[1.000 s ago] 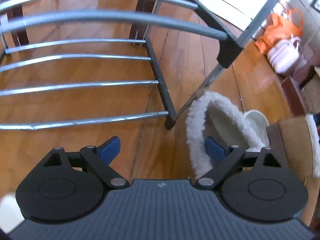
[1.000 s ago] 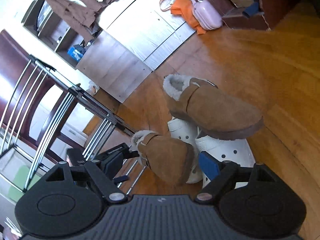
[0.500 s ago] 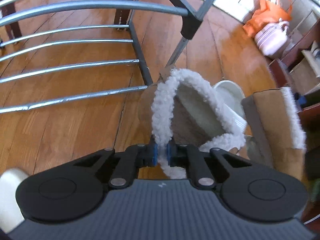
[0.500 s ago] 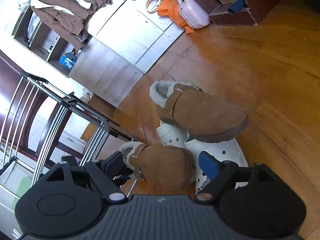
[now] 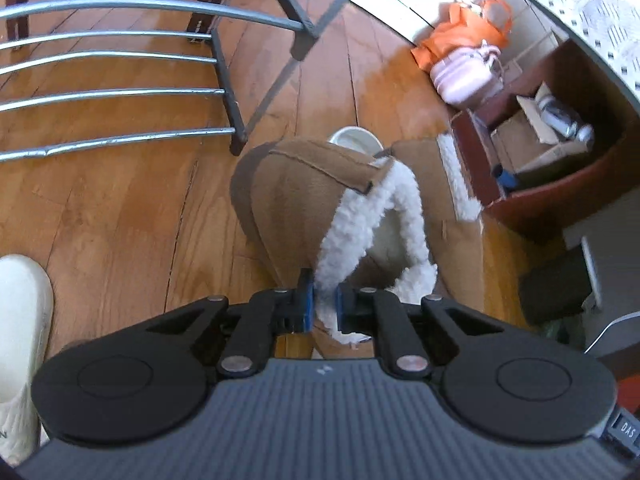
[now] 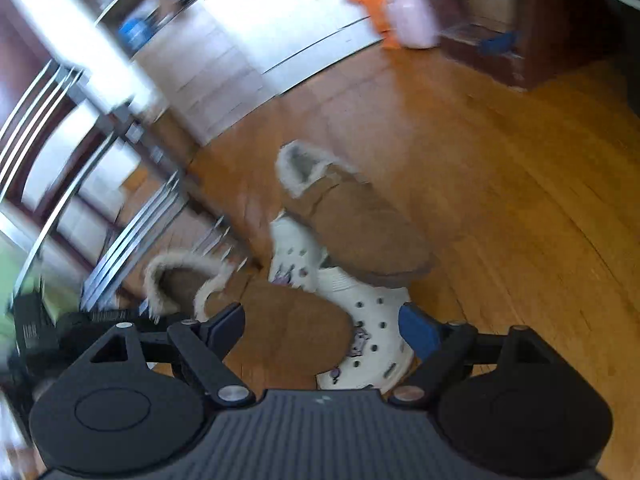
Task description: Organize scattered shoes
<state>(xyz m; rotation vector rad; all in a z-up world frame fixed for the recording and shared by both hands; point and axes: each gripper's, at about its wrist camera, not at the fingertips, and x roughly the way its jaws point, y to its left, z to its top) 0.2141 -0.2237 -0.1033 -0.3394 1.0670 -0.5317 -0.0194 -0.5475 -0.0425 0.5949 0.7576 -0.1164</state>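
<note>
left wrist view: the brown suede fleece-lined slipper (image 5: 296, 204), pinched at its collar by the closed left gripper (image 5: 322, 306), should be carried level to the metal rack (image 5: 120, 92).

"DAS" on a small label (image 5: 627, 434) at the left claw's housing edge

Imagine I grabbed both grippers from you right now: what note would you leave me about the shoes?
Left gripper: shut on the fleece rim of one brown slipper, which hangs from it.
Right gripper: open, holding nothing, above the pile.
On the floor: the other brown slipper lies across a white clog; a cream shoe sits apart, at the left edge of the left view.
Shoe rack: no shoes on the bars in view.
Done: one slipper picked up.
Left: place it, then clear the rest.
</note>
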